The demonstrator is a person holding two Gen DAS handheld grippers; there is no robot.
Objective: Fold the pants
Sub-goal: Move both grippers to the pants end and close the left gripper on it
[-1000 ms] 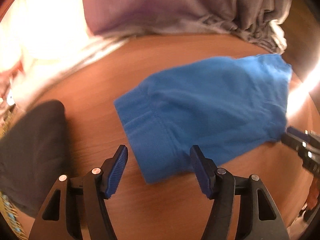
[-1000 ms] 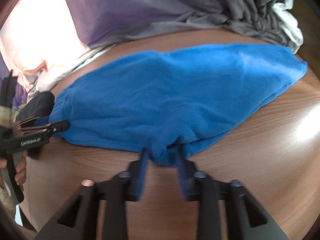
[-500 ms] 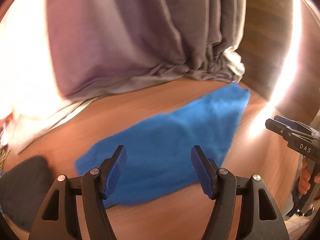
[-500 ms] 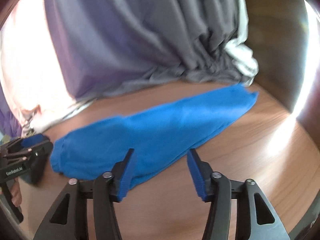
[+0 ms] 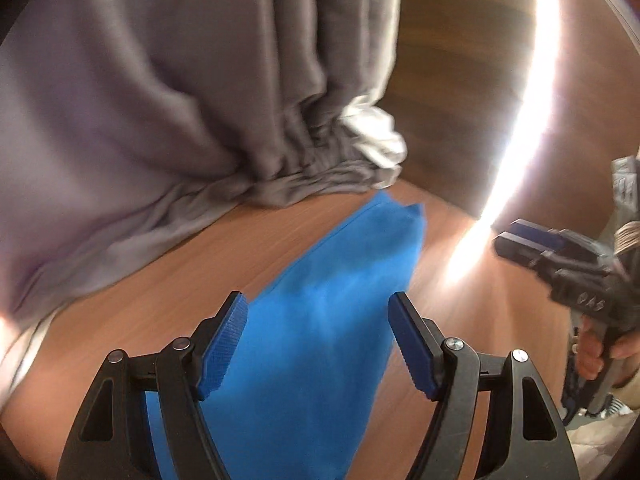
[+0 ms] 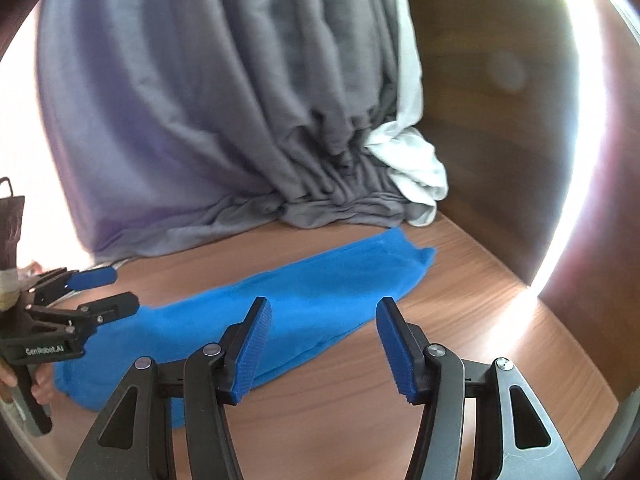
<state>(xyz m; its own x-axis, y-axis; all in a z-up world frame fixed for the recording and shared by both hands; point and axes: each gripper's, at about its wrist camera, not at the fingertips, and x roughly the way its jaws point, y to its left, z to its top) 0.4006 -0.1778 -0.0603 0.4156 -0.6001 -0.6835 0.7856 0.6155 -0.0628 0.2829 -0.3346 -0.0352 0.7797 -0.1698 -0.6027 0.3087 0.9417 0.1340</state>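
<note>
The blue pants (image 5: 320,320) lie folded into a long strip on the wooden table (image 5: 160,300); they also show in the right wrist view (image 6: 312,300). My left gripper (image 5: 316,344) is open and empty, raised above the near end of the pants. It shows at the left of the right wrist view (image 6: 102,292), open. My right gripper (image 6: 324,344) is open and empty, raised above the front edge of the pants. It shows at the right of the left wrist view (image 5: 520,236).
A grey curtain (image 6: 240,100) hangs behind the table and bunches on its far edge, with white cloth (image 6: 416,168) beside it. A dark wooden wall panel (image 6: 500,120) closes off the right side. Bright glare falls along the right.
My right gripper opened and let go of the pants' edge. Both grippers rose and drew back from the pants, tilting upward. The pants now lie flat and still.
</note>
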